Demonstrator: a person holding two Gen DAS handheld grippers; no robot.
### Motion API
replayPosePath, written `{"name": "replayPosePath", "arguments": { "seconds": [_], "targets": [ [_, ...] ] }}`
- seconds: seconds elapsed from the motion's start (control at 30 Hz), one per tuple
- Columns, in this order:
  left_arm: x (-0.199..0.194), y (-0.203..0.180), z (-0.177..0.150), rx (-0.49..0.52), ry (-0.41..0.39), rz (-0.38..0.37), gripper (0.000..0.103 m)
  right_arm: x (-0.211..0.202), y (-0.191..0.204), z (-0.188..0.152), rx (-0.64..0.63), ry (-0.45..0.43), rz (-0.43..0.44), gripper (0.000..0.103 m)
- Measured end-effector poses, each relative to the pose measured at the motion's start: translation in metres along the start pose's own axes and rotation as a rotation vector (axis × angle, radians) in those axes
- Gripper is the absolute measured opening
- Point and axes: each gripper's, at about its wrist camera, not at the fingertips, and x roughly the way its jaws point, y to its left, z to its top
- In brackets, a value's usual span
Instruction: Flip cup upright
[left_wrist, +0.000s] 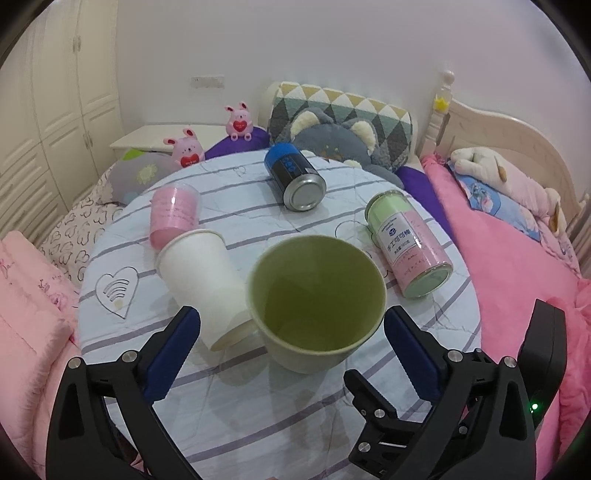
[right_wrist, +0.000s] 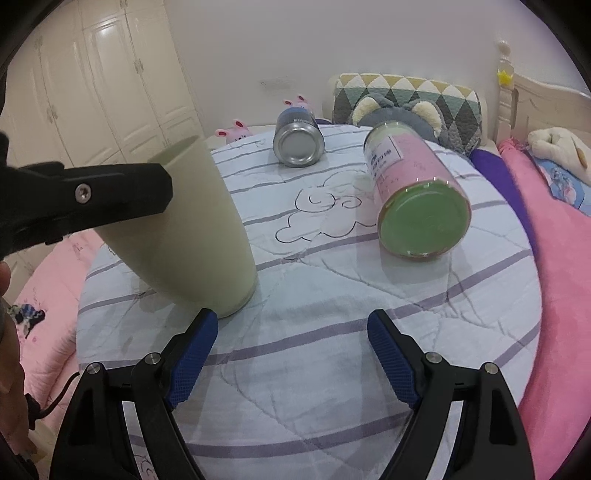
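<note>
Standing upright on the tabletop (left_wrist: 280, 413), the green cup (left_wrist: 317, 302) sits between your spread left claw (left_wrist: 291, 328); your right claw (right_wrist: 291, 332) gapes empty.

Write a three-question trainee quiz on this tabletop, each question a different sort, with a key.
1. True or false: the green cup stands upright with its mouth facing up.
2. Multiple choice: how does the white paper cup lie? A. upright B. on its side C. stacked inside the green cup
3. Fill in: the left gripper has its jaws ____ on either side of the green cup.

Key:
1. True.
2. B; it lies beside the green cup, with the pink cup behind it.
3. Open. The right gripper is open too, holding nothing, and the blue can and pink-green canister lie on the table.
</note>
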Motion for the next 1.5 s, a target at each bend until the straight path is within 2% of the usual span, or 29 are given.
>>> {"name": "replayPosePath", "arguments": {
  "seconds": [0.3,0.63,0.77,1.07,1.5],
  "targets": [
    [-0.037,0.014,-0.005,0.011,-0.073,-0.004,0.103,-0.025,0.01,0.005,-0.025,-0.031,-0.038,0.084],
    [-0.07,0.029,-0.02,0.016,-0.127,0.025,0.103,-0.063,0.017,0.009,-0.03,-0.091,-0.077,0.084],
    [-0.078,0.034,-0.023,0.013,-0.129,0.021,0.103,-0.08,0.023,0.011,-0.037,-0.131,-0.084,0.084],
    [-0.094,0.042,-0.031,0.034,-0.172,0.061,0.103,-0.105,0.038,0.017,-0.066,-0.21,-0.1,0.084],
    [-0.101,0.049,-0.036,0.044,-0.199,0.085,0.103,-0.121,0.058,0.022,-0.09,-0.269,-0.087,0.085]
  ]
}}
